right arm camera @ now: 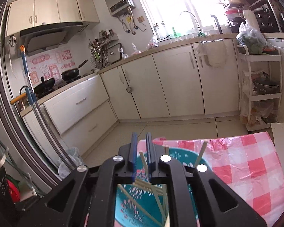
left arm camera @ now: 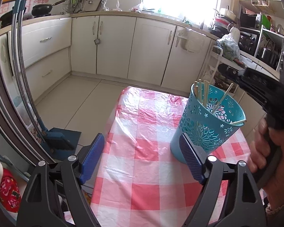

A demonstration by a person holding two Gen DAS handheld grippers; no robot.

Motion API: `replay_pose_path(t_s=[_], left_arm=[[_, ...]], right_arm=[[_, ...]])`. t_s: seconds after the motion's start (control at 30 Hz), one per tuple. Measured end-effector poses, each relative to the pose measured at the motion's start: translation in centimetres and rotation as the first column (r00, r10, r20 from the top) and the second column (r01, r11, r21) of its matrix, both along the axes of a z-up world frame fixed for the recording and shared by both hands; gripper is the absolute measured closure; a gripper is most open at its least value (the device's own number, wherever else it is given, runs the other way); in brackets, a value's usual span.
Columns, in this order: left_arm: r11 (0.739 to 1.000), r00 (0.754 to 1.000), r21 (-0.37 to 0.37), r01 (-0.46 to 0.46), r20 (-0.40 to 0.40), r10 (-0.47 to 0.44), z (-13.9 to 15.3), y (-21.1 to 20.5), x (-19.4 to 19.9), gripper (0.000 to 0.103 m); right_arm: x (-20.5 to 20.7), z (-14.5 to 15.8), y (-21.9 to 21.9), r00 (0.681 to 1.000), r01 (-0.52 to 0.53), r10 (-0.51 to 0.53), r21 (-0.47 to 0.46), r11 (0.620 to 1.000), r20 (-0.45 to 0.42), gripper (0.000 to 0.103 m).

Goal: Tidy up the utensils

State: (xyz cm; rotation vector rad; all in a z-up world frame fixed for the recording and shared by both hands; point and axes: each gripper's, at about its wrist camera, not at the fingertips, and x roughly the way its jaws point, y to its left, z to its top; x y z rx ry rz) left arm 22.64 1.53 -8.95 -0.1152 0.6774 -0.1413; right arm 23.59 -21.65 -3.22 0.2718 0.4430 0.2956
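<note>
No brand or label is showing itself clearly to me. The only writing I am seeing is on the pink and red wall stickers [right arm camera: 53,66] at the left of the right wrist view, above the stove, and their characters are staying too blurred to read.

I am holding my left gripper [left arm camera: 142,155] at the bottom centre of the left wrist view with its blue pads spread wide over the red-and-white checked tablecloth [left arm camera: 142,170], nothing between them. The right-hand pad is standing just in front of the foot of the turquoise cutout holder [left arm camera: 208,124], which is sitting at centre right of that frame with pale chopsticks [left arm camera: 204,92] leaning inside it, one lying across its rim.

My right gripper [right arm camera: 142,155] is hovering at the bottom centre of its own view, directly above the holder's mouth, jaws parted only narrowly. One chopstick is crossing the gap between the pads; I cannot tell whether they are touching it. In the left wrist view, my right hand [left arm camera: 265,151] is gripping the black handle at the right edge.

Around me, a broom and dustpan [left arm camera: 56,140] are leaning at lower left, black pans [right arm camera: 70,73] are resting on the stove, and a white trolley [right arm camera: 261,94] is standing at right.
</note>
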Motion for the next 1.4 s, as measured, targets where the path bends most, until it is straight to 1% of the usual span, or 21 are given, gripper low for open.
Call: replay_pose_path(t_s=[0.1,0.17,0.2,0.27,0.3,0.37,0.43,0.53,0.63,0.7,0.83,1.0,1.1,1.23,1.33,1.4], left_arm=[[0.998,1.000,0.057,-0.003,0.016,0.003,0.5,-0.5,-0.7,0.017],[0.997,0.999,0.081,-0.006,0.035,0.003,1.5,-0.9,-1.8,0.008],[0.996,0.999,0.084,-0.012,0.046,0.008,2.0,-1.1,-2.4,0.008],[0.996,0.998,0.092,-0.004,0.056,-0.001,3.0,-1.8,-4.0,0.008],[0.995,0.999,0.101,0.003,0.052,-0.008,3.4,-2.2,-4.7,0.008],[0.991,0.999,0.133,0.003,0.037,-0.008,4.3,-3.1,-6.2,0.008],[0.989,0.999,0.145,0.019,0.028,-0.023,5.3,-3.9,-7.8,0.008],[0.987,0.997,0.153,0.037,0.056,-0.046,7.2,-4.8,-11.3,0.008],[0.981,0.995,0.193,0.027,0.091,-0.045,8.9,-5.3,-14.5,0.008],[0.978,0.995,0.209,0.018,0.092,-0.038,9.8,-5.2,-16.1,0.008],[0.985,0.996,0.170,0.017,0.080,-0.031,11.2,-4.0,-18.8,0.008],[0.994,0.997,0.106,0.006,0.072,-0.014,11.9,-2.3,-21.2,0.008],[0.995,0.997,0.095,0.007,0.072,-0.014,12.2,-1.9,-22.4,0.008],[0.992,0.996,0.126,-0.004,0.094,-0.008,12.7,-2.1,-23.7,0.008],[0.989,0.994,0.149,-0.012,0.107,-0.004,13.1,-2.2,-24.7,0.008],[0.988,0.994,0.152,-0.012,0.110,-0.005,13.4,-2.3,-25.2,0.008]], right_arm=[[-3.1,0.5,-0.7,1.000,-0.005,0.005,-0.015,1.000,0.001,0.069],[-5.6,1.1,-1.4,1.000,0.006,-0.005,-0.031,1.000,0.007,0.044],[-7.1,1.3,-1.9,1.000,0.020,-0.020,-0.036,0.999,0.007,0.039],[-9.9,1.8,-2.9,0.999,0.044,-0.045,-0.045,0.998,-0.013,0.027],[-10.8,2.0,-3.2,0.998,0.053,-0.054,-0.051,0.997,-0.028,0.024],[-13.1,2.4,-3.8,0.995,0.077,-0.081,-0.076,0.994,-0.062,0.013],[-15.2,2.6,-4.1,0.990,0.106,-0.114,-0.099,0.989,-0.082,0.009],[-18.1,2.8,-4.2,0.984,0.130,-0.142,-0.111,0.985,-0.109,0.007],[-21.0,3.2,-3.7,0.978,0.149,-0.165,-0.124,0.981,-0.128,0.007],[-22.6,3.5,-3.3,0.976,0.151,-0.169,-0.139,0.979,-0.136,0.007],[-25.5,4.7,-2.2,0.980,0.142,-0.164,-0.178,0.974,-0.114,0.007],[-28.7,5.9,-1.2,0.984,0.157,-0.169,-0.201,0.967,-0.047,0.007],[-29.5,6.0,-1.1,0.986,0.154,-0.164,-0.196,0.968,-0.033,0.007],[-30.3,5.7,-1.1,0.984,0.156,-0.167,-0.170,0.973,-0.055,0.007],[-31.3,5.8,-0.9,0.984,0.159,-0.170,-0.169,0.973,-0.050,0.007],[-31.9,5.8,-0.8,0.984,0.163,-0.172,-0.168,0.972,-0.044,0.007]])
